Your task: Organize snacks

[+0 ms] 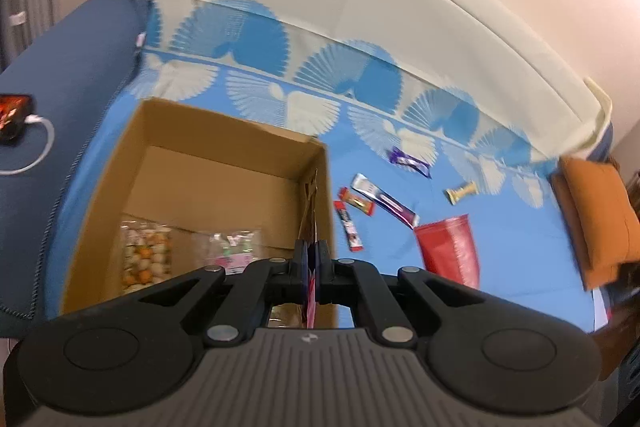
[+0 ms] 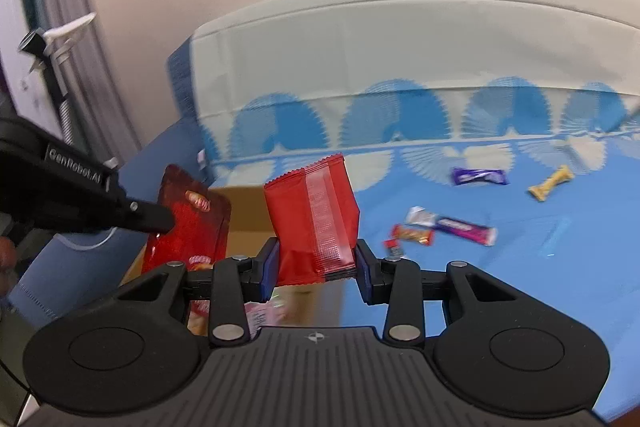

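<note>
The 2 red snack packets, a glossy pouch (image 2: pixel 188 223) clenched in the left gripper (image 1: pixel 311 267) and a red packet (image 2: pixel 316 223) grasped by the right gripper (image 2: pixel 316 267), should go over the cardboard box (image 1: pixel 100 187) (already holding bags) before either grip loosens.

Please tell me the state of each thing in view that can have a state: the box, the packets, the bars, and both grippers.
Box: open, two clear snack bags inside.
Left gripper: shut on a thin red pouch, held over the box.
Right gripper: shut on a red packet, lifted.
Purple bar: lying on the sheet.
Yellow bar: lying on the sheet.
Three bars: lying close together.
</note>
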A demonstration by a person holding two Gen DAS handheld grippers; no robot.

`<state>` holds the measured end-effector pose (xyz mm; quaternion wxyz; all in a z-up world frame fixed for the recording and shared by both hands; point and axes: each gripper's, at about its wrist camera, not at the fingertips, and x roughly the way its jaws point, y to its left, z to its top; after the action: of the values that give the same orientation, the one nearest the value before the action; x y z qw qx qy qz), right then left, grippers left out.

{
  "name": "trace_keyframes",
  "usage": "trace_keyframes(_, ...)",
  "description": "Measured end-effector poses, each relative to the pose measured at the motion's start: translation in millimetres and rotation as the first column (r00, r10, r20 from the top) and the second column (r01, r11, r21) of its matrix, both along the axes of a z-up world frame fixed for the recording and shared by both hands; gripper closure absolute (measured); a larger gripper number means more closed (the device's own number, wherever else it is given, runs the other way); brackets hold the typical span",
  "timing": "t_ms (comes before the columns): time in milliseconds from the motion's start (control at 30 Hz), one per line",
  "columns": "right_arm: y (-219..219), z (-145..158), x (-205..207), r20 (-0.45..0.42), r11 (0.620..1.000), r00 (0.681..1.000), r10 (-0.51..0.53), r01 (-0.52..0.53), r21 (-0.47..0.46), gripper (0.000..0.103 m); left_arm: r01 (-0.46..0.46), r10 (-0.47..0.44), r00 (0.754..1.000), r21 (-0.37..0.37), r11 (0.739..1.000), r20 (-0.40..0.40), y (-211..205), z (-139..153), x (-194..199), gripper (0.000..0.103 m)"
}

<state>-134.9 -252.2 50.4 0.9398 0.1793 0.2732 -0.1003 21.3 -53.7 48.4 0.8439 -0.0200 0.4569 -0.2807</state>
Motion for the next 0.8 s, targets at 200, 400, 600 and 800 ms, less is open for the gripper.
trace_keyframes(200,37,10,19,-0.014,0.998,0.998,0.062,-0.063,-0.017,0.062,-0.041,0.041,0.999,-0.023,0.999,0.000,37,3,14,0.100)
trace_keyframes(400,58,10,40,-0.039,0.994,0.994,0.104,-0.105,-0.022,0.062,-0.068,0.067,0.997,-0.019,0.998,-0.026,59,-5,31,0.100)
trace_keyframes(600,63,4,55,-0.075,0.993,0.990,0.119,-0.120,-0.011,0.062,-0.078,0.078,0.996,-0.007,0.997,-0.038,68,-15,43,0.100)
trace_keyframes(800,64,-4,65,-0.102,0.992,0.987,0.124,-0.125,-0.007,0.062,-0.082,0.082,0.995,-0.002,0.997,-0.062,68,-25,52,0.100)
